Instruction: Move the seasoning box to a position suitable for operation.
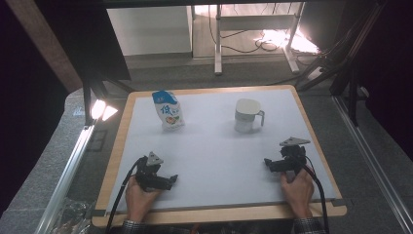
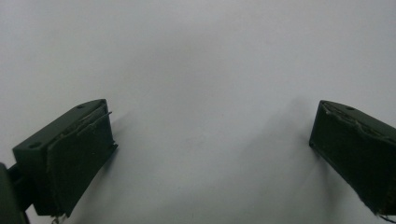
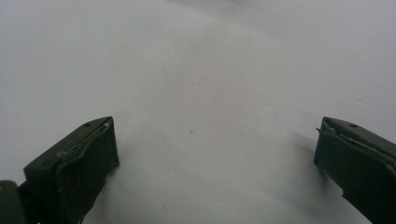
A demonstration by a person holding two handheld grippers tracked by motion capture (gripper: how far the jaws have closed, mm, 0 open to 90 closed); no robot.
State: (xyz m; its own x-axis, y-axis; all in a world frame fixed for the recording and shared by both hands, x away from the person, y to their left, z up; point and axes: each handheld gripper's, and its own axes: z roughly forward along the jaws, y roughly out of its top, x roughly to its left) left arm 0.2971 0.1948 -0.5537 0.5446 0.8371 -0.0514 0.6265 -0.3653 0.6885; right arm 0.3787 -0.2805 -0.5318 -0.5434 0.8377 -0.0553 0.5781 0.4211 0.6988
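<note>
The white table lies open at its centre. A pouch stands at eleven o'clock, a cup at one. The left gripper at seven and the right gripper at five rest near the front edge, jaws apart, nothing between.

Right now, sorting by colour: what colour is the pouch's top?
Blue, on the white upright pouch; high view.

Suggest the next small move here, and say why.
Probably bring the left gripper forward toward the blue-and-white pouch: both grippers rest open and empty at the near edge, the right gripper too, and the pouch and white mug stand untouched farther back.
</note>
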